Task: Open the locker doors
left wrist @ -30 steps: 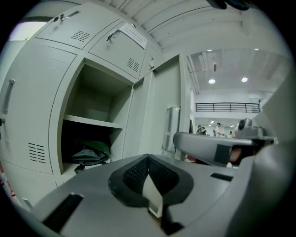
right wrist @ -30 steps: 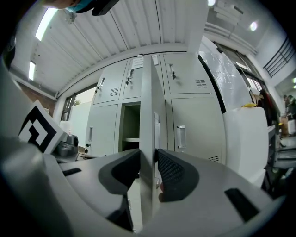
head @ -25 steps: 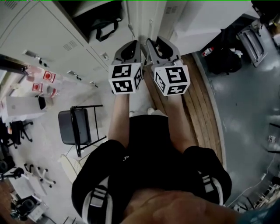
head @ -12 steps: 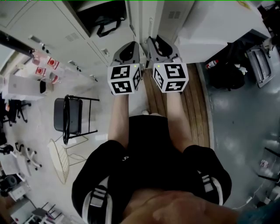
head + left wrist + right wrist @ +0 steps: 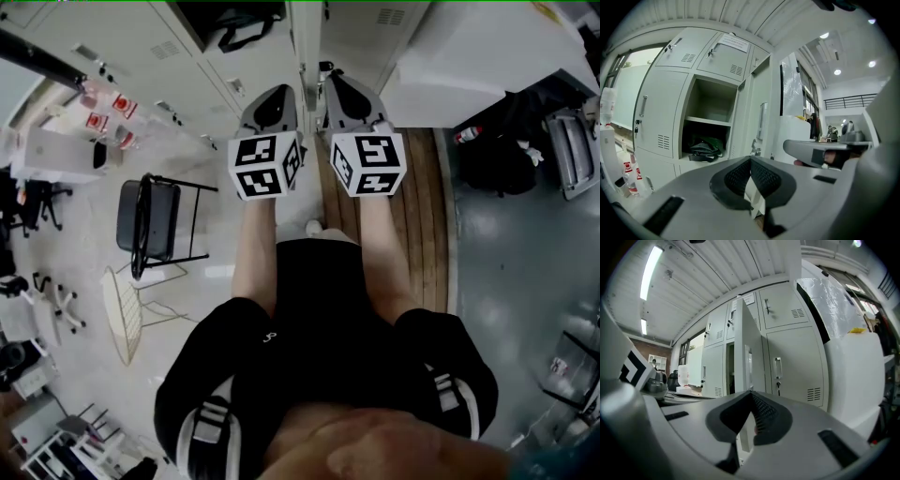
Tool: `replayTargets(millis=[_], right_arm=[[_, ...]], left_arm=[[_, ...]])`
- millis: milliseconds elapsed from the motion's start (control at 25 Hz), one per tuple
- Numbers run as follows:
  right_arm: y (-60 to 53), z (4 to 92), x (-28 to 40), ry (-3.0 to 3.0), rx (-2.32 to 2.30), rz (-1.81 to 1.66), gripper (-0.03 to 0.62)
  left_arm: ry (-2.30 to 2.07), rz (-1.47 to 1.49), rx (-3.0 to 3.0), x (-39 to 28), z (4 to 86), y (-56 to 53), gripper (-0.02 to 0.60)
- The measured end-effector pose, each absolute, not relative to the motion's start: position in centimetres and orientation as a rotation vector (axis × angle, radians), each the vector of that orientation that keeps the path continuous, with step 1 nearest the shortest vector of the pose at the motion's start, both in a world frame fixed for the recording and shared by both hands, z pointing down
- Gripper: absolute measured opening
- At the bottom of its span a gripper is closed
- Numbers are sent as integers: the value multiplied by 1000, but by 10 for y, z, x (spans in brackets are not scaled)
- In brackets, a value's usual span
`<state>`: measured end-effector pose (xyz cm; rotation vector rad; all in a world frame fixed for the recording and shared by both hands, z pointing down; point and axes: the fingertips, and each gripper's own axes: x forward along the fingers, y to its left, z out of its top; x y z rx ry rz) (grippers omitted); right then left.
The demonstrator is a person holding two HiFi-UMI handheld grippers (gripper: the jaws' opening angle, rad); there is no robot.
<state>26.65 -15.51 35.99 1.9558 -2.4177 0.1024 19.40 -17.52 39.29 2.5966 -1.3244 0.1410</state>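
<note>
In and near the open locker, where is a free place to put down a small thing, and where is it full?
The open locker is bare above its shelf, between the side walls. Below the shelf a dark bag takes most of the room. Outside, the wooden platform at the person's right looks bare.

Head view: steeply down from above the person, left gripper and right gripper side by side upper centre, lockers along the top edge. Gripper views ride low behind their own jaws, near the lockers, angled upward. Both catch the open locker door, as does head view.
</note>
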Motion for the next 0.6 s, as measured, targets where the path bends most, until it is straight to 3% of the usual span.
replayTargets(millis=[600], right_arm=[[-102,375,259,-2398,1998,216,17]], left_arm=[[-1343,124,2562,159,403,-126,11]])
